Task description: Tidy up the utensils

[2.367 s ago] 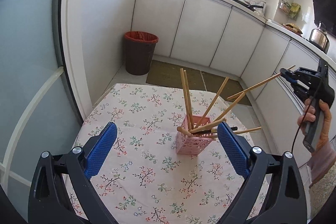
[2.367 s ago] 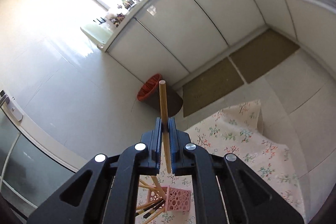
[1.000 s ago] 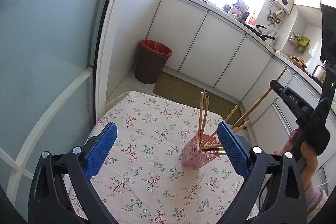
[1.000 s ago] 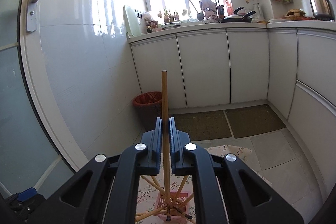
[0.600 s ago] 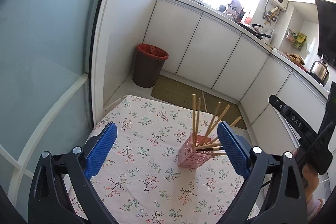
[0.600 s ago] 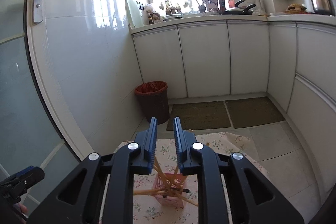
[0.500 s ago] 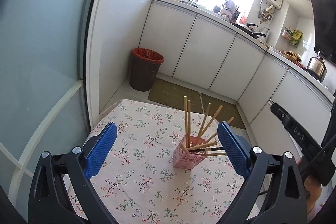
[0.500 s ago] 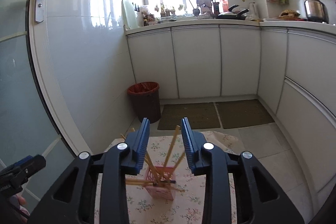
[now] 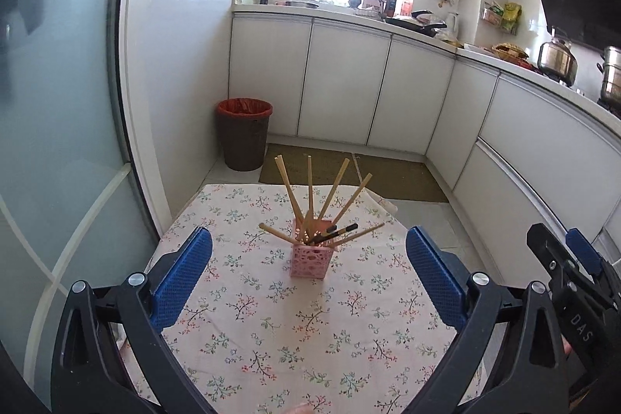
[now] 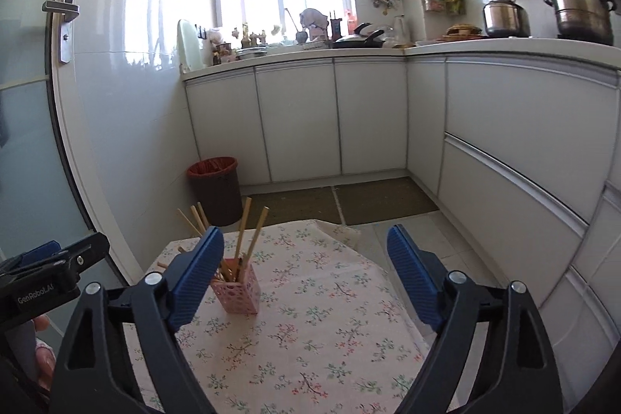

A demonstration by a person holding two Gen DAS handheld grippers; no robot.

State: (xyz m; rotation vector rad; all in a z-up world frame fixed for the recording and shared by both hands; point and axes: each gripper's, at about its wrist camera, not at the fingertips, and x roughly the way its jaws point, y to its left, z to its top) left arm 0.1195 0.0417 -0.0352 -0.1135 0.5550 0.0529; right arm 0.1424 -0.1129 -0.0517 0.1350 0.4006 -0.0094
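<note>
A pink perforated holder (image 9: 310,260) stands on the floral tablecloth (image 9: 271,336), with several wooden chopsticks (image 9: 324,198) and a dark-tipped one fanned out of it. My left gripper (image 9: 309,239) is open and empty, back from the holder. In the right wrist view the holder (image 10: 236,291) sits just behind my left blue pad. My right gripper (image 10: 304,235) has its jaws opening wide with nothing between them. Each gripper shows at the edge of the other's view: the right gripper (image 9: 555,239) and the left gripper (image 10: 70,251), both hand-held.
A brown bin with a red liner (image 9: 243,134) stands on the floor beyond the table, beside two floor mats (image 9: 349,169). White cabinets (image 10: 368,119) line the far and right sides. A frosted glass door (image 9: 58,142) is at the left.
The right gripper let go of the wooden chopstick, which now stands in the holder, and its jaws spread wide. Both grippers drew back from the holder.
</note>
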